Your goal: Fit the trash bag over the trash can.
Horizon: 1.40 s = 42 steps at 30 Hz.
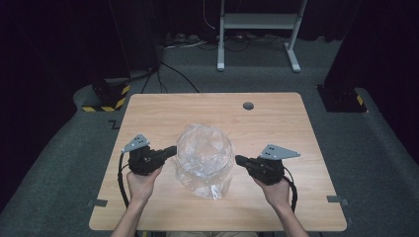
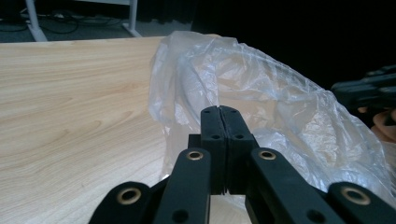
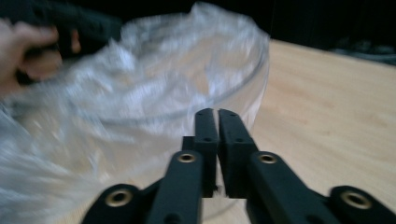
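- Nearest the person, the left gripper (image 1: 170, 151) and the right gripper (image 1: 240, 159) flanked a clear plastic bag (image 1: 205, 158), one on each side, each held in a hand.
- Both pairs of jaws were pressed together with nothing pinched between them; in the left gripper view the left gripper (image 2: 219, 112) pointed at the crinkled film.
- Mid-table (image 1: 148, 113), the bag sat draped over a round clear bowl (image 3: 252, 88), covering its rim and sagging toward the near edge.
- Judged from this, the covering looked largely done; tucking or smoothing the loose film seemingly remained.
- Beyond the table, a white stand (image 1: 257, 29) stood on the floor.
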{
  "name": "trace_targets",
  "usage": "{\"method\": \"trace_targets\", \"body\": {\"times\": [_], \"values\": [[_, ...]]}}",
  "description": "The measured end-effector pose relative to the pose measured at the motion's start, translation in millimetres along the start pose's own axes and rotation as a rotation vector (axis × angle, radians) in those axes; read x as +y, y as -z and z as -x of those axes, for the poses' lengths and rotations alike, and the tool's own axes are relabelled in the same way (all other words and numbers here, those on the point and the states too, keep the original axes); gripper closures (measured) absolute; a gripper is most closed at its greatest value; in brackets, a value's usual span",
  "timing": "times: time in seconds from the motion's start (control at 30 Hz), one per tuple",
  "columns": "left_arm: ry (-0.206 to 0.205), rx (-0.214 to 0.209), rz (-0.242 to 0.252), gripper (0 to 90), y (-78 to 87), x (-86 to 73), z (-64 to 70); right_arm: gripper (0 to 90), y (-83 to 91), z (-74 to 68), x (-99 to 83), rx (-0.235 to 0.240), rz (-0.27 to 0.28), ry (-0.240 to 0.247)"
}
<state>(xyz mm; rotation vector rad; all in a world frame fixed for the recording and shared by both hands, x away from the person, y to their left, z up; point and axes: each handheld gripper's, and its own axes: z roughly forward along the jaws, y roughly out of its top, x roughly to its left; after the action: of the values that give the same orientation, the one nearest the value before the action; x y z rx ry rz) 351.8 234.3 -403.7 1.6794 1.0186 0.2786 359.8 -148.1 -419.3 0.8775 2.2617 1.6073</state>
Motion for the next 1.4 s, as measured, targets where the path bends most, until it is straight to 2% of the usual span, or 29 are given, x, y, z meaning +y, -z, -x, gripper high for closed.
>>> {"method": "trace_targets", "body": {"times": [0.07,0.1,0.17,0.23,0.33,0.43,0.5,0.57,0.7,0.77,0.8,0.9,0.93,1.0,1.1,1.23,1.4], "values": [[0.004,0.016,0.022,82.2,2.5,0.6,0.3,77.7,5.2,-3.6,7.7,-0.007,0.052,0.000],[0.008,0.022,0.034,77.6,4.2,0.9,1.9,75.0,5.9,-5.4,11.5,-0.010,0.061,0.008],[-0.019,0.029,0.053,67.9,8.5,1.1,7.2,69.2,3.6,-9.9,22.8,-0.019,0.066,0.034],[-0.067,0.022,0.059,58.8,13.0,0.9,15.6,66.2,-4.5,-12.0,32.9,-0.034,0.056,0.060],[-0.158,-0.017,0.049,52.0,17.3,-0.1,32.4,62.0,-24.8,-11.1,42.8,-0.036,0.029,0.080],[-0.248,-0.068,0.026,50.0,18.9,-2.8,52.0,58.2,-47.0,-10.4,46.3,-0.037,-0.002,0.084],[-0.293,-0.113,0.006,50.8,18.4,-7.8,66.0,58.0,-56.8,-10.4,45.9,-0.039,-0.012,0.081],[-0.349,-0.164,-0.036,55.0,14.9,-14.8,79.1,58.0,-62.7,-10.2,44.3,-0.040,-0.019,0.073],[-0.416,-0.257,-0.132,65.6,0.2,-32.7,98.7,57.7,-67.4,-7.0,40.6,-0.051,-0.043,0.062],[-0.426,-0.275,-0.179,69.2,-10.9,-40.7,101.7,58.2,-66.9,-3.8,39.1,-0.048,-0.037,0.048],[-0.415,-0.280,-0.202,70.3,-17.4,-45.0,101.9,58.1,-66.1,-3.0,39.0,-0.043,-0.032,0.039],[-0.419,-0.271,-0.261,71.6,-34.7,-56.3,97.2,58.2,-65.2,-3.7,39.2,-0.044,-0.036,0.048],[-0.422,-0.253,-0.276,71.6,-39.5,-59.7,94.8,58.2,-65.0,-3.6,39.2,-0.044,-0.037,0.053],[-0.402,-0.224,-0.304,71.6,-47.0,-65.3,87.5,58.4,-64.8,-3.8,39.3,-0.043,-0.041,0.052],[-0.404,-0.158,-0.333,69.9,-50.6,-70.5,77.6,58.3,-64.8,-3.8,39.6,-0.043,-0.045,0.055],[-0.397,-0.114,-0.333,64.2,-44.3,-73.0,73.6,58.2,-66.0,-4.5,39.3,-0.043,-0.053,0.057],[-0.419,-0.175,-0.247,54.8,-21.5,-69.8,77.7,57.7,-69.5,-5.4,38.6,-0.043,-0.062,0.058]]}}
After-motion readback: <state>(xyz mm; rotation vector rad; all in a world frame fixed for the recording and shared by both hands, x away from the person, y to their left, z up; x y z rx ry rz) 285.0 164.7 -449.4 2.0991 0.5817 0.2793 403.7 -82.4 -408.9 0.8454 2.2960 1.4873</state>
